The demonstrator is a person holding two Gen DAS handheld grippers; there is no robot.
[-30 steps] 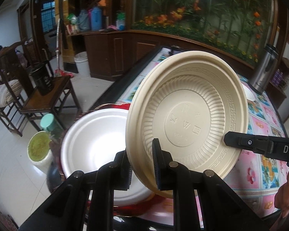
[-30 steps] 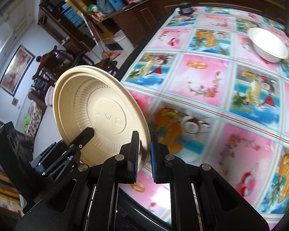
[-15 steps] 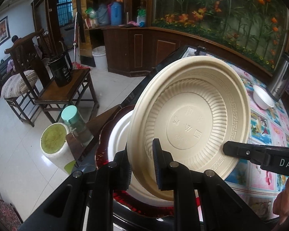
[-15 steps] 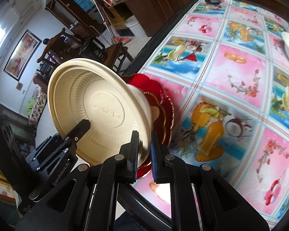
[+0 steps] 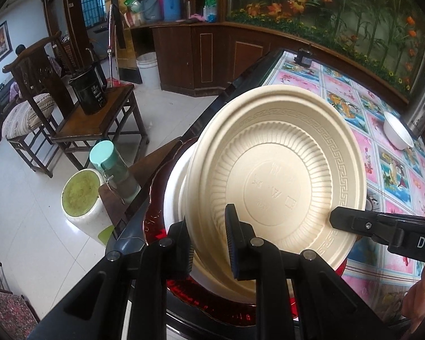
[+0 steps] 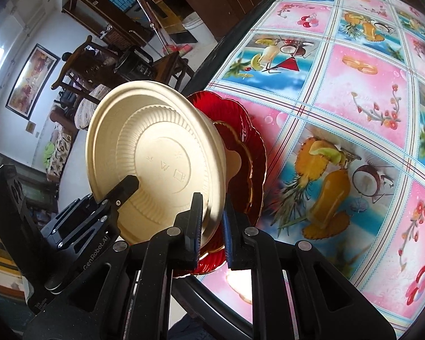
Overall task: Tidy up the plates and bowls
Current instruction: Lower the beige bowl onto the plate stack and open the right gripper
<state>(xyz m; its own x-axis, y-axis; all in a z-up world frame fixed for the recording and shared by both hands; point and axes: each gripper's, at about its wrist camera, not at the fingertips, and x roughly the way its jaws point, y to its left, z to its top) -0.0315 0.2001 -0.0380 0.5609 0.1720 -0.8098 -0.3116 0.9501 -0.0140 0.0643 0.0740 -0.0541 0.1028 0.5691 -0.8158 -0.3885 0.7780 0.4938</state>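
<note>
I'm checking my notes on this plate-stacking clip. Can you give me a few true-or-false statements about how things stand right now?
1. Both grippers grip the rim of the beige bowl. True: the left gripper and right gripper each pinch its edge.
2. The beige bowl lies flat on the tablecloth. False: it is held tilted over a white bowl on the red plate.
3. The red plate sits near the table's edge. True.
4. The green-capped bottle stands on the table. False: it is off the table, beside it.

Counted: one beige plate (image 5: 277, 181), one red plate (image 6: 240, 153), apparently two white bowls (image 5: 398, 134), two grippers (image 5: 211, 240).
</note>
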